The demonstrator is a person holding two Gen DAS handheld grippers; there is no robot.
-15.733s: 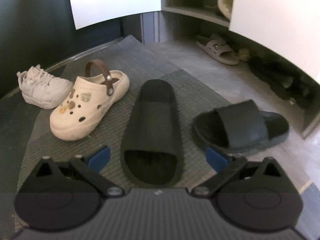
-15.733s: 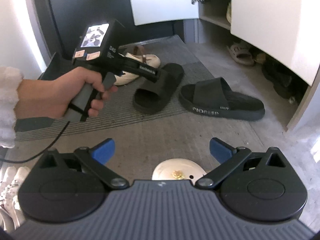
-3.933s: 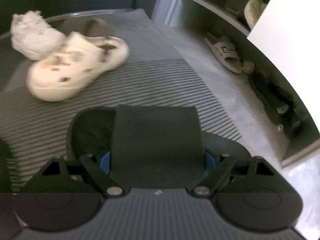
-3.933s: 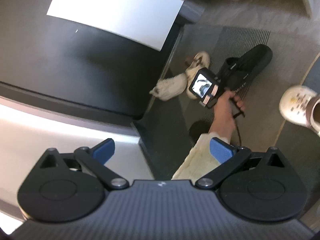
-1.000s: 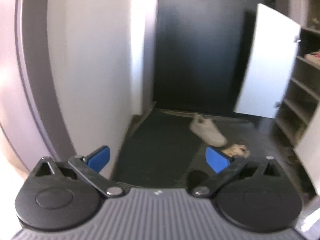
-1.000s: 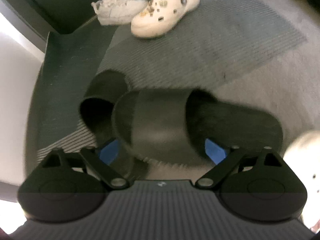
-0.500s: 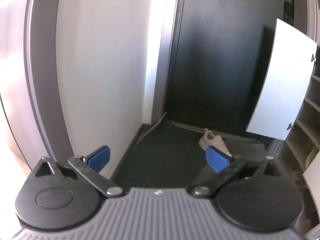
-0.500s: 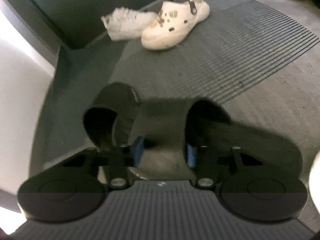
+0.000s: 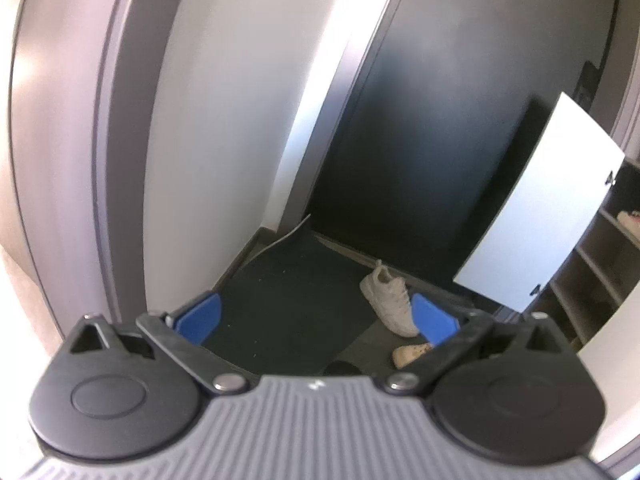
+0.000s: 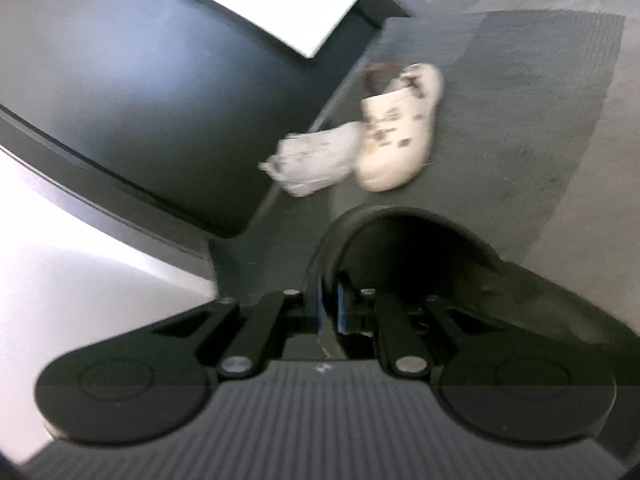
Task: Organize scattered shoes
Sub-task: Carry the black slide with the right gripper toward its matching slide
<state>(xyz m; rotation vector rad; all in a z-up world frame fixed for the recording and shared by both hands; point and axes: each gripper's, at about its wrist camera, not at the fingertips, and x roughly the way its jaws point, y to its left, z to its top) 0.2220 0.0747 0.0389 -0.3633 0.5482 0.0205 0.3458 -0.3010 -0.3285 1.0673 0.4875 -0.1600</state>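
The right gripper [image 10: 330, 307] has its fingers pinched narrow on the strap of a black slide sandal [image 10: 460, 264], held close over the mat. The left gripper [image 9: 316, 316] hangs wide, holding nothing. Farther off, a white sneaker [image 10: 316, 158] touches a cream clog [image 10: 400, 128].

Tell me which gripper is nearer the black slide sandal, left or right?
Right. The right gripper is shut on the black slide sandal's strap. The left gripper is open and empty, aimed toward the white sneaker by the dark door, with no sandal between its fingers.
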